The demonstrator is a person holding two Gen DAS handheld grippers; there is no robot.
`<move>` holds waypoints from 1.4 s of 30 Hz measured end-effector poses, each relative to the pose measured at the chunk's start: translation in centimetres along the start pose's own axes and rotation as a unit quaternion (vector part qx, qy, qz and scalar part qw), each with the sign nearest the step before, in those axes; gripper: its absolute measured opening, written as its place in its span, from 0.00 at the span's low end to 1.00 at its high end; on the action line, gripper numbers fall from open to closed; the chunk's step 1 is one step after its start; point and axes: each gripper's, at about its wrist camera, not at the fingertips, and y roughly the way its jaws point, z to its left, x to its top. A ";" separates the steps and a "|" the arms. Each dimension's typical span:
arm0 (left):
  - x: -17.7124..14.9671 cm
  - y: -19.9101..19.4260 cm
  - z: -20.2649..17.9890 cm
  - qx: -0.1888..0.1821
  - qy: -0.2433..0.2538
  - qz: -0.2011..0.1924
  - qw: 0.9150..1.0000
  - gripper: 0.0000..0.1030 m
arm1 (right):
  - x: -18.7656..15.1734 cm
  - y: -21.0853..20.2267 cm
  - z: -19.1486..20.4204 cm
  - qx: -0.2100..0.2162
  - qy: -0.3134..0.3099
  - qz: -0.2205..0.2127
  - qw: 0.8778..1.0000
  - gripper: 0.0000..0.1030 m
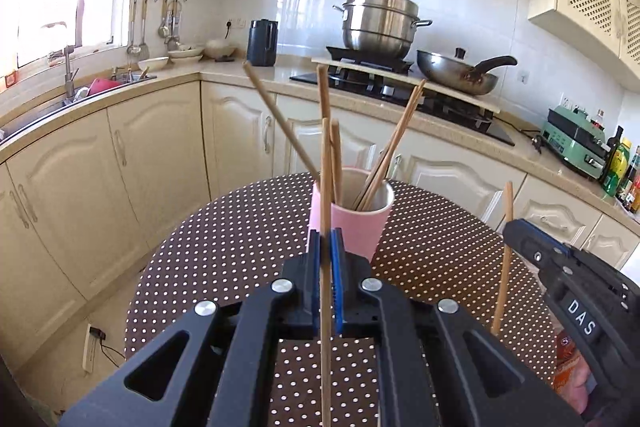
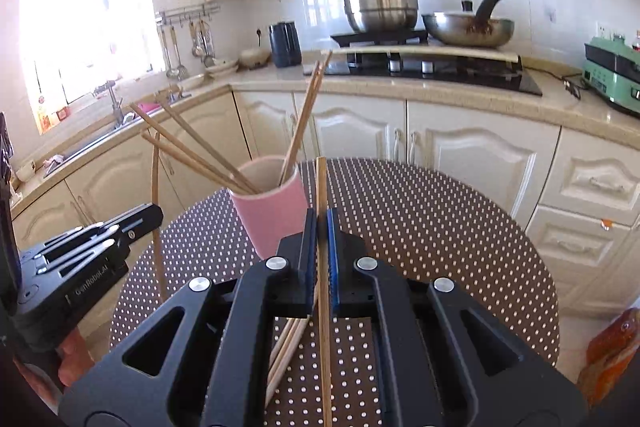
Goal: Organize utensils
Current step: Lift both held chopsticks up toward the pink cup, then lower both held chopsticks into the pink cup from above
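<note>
A pink cup (image 1: 352, 219) stands on the round dotted table (image 1: 240, 247) and holds several wooden chopsticks (image 1: 394, 143). My left gripper (image 1: 326, 239) is shut on one upright chopstick (image 1: 326, 307) just in front of the cup. My right gripper (image 2: 322, 219) is shut on another upright chopstick (image 2: 322, 267) to the right of the cup (image 2: 272, 211). Loose chopsticks (image 2: 286, 351) lie on the table under the right gripper. The right gripper also shows in the left wrist view (image 1: 516, 231), and the left gripper in the right wrist view (image 2: 154, 215).
Kitchen counters and cream cabinets (image 1: 160, 155) ring the table. A stove with a steamer pot (image 1: 378, 21) and a wok (image 1: 460, 71) is behind. A sink (image 1: 68, 95) is at the left. A green appliance (image 1: 576, 139) and bottles (image 1: 618, 163) are at the right.
</note>
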 end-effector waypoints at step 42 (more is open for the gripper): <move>11.1 -3.1 -3.3 0.013 -0.004 -0.153 0.988 0.06 | 11.6 -3.4 2.4 0.014 -0.020 -0.151 0.988 0.05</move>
